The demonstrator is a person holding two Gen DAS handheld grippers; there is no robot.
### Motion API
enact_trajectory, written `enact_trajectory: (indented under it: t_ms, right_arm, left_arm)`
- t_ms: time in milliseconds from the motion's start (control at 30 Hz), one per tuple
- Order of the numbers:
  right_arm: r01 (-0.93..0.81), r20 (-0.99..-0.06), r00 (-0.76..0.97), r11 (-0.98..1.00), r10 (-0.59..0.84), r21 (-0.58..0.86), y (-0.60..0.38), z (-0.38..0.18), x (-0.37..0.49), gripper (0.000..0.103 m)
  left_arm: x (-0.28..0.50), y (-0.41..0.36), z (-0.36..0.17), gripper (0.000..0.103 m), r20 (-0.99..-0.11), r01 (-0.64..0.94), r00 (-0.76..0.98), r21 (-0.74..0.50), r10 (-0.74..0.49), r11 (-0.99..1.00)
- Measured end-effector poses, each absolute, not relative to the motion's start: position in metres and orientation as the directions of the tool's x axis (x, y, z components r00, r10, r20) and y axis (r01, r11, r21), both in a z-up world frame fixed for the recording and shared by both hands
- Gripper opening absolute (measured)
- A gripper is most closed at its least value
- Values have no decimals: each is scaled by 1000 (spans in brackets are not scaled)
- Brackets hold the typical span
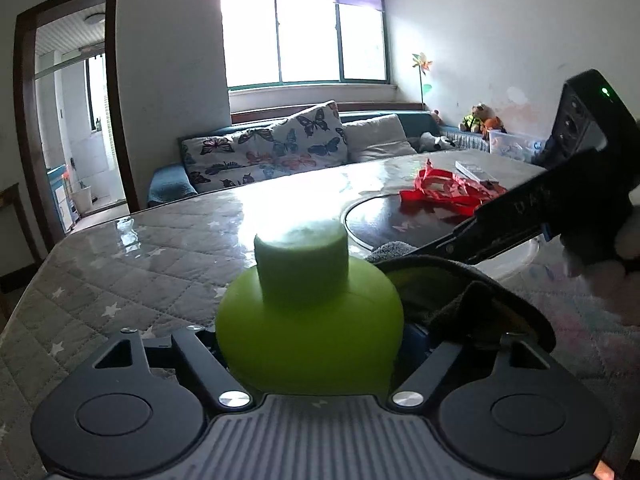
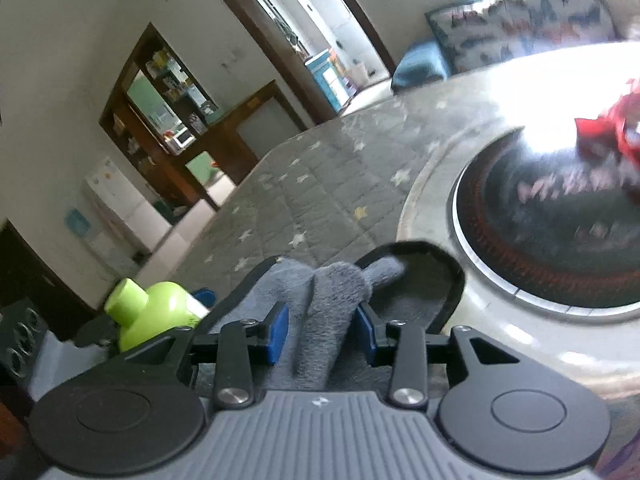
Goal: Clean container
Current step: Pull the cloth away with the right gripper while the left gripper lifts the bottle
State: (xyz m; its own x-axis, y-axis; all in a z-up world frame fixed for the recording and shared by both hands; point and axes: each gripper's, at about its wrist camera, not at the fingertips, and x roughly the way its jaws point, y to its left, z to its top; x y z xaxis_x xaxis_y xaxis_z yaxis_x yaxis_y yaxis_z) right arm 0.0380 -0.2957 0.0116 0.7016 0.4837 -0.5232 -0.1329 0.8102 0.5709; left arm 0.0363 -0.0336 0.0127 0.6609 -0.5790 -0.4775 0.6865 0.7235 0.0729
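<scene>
Left gripper (image 1: 310, 344) clamps green bottle (image 1: 308, 320); right gripper (image 2: 322, 332) pinches grey cloth (image 2: 332, 292) in dark container (image 2: 432, 276)

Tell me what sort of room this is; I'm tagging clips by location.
Probably a home living and dining room: a sofa with cushions under a window, and a table under a quilted cover.
</scene>
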Motion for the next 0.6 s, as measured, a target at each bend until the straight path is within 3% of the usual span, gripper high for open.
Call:
enact_trajectory:
  t_ms: [267,400,533,600]
  right_arm:
    - [-129,-581,710,885,397,447,-287,6,48,27]
    - [-121,-577,759,937,301,329,-288,19,43,27]
    - [-143,-579,739,920,344,365,-287,19,44,28]
    - [-148,-581,735,920,349,364,-283,17,42,35]
  left_arm:
    - [35,-34,14,82,-489,688,662,95,-568,720]
    - [36,-32,17,82,-481,675,672,84,-563,733]
    - [40,-33,16,82,-481,667,672,62,-563,743]
    - [39,-38,15,82,-490,667,671,71,-557,741]
